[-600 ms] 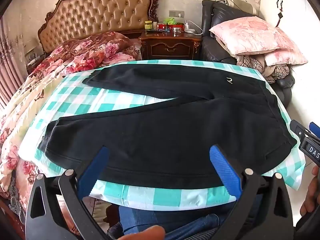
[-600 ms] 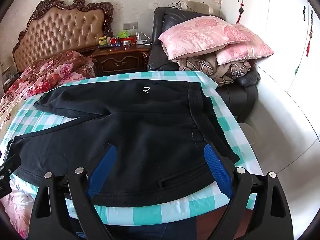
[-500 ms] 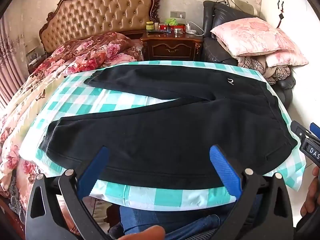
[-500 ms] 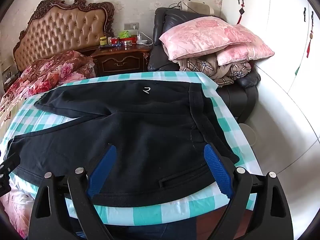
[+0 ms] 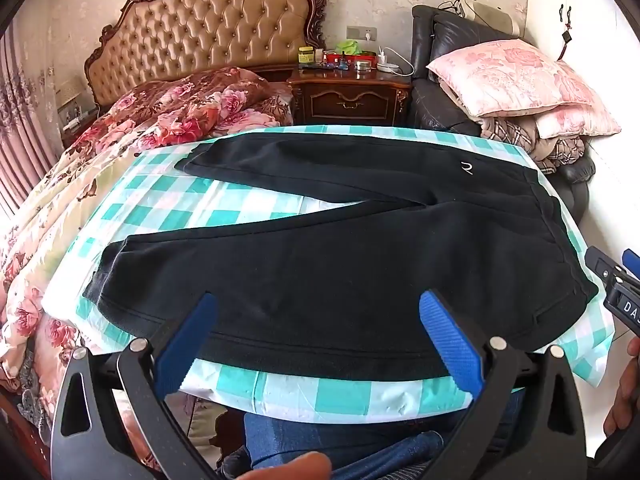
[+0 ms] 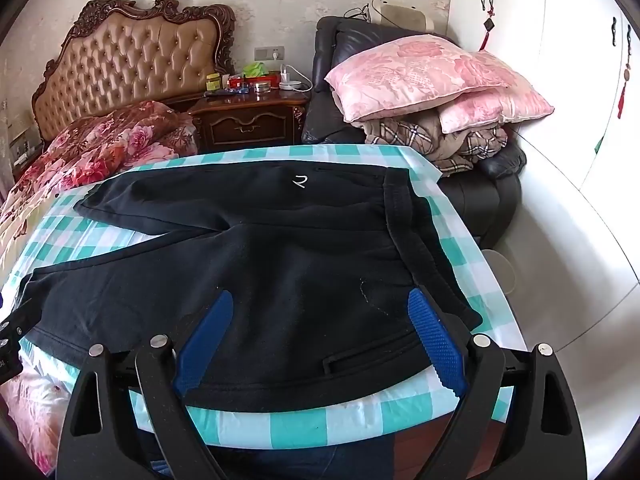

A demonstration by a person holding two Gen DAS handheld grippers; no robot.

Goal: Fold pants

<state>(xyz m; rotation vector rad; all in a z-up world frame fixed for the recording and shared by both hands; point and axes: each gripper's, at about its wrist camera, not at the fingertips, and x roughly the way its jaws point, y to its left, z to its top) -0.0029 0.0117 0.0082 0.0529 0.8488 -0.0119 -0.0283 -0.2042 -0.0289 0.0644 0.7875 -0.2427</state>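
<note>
Black pants (image 5: 340, 264) lie flat on a teal and white checked cloth (image 5: 224, 204), legs spread towards the left, waistband at the right. They also show in the right wrist view (image 6: 280, 264), with a small white logo (image 6: 300, 181) near the waistband (image 6: 416, 232). My left gripper (image 5: 316, 316) is open and empty, held above the near leg's front edge. My right gripper (image 6: 320, 312) is open and empty, above the near hip by the waistband. Neither touches the pants.
The cloth covers a table whose front edge (image 5: 320, 396) is close to me. Behind stand a bed with a floral quilt (image 5: 160, 120), a wooden nightstand (image 5: 348, 96) and a black armchair with pink pillows (image 6: 424, 76). White wardrobe doors (image 6: 580, 60) are at the right.
Both views have shifted slightly, as if both grippers rose or drew back a little. The pants have not moved and both grippers stay open.
</note>
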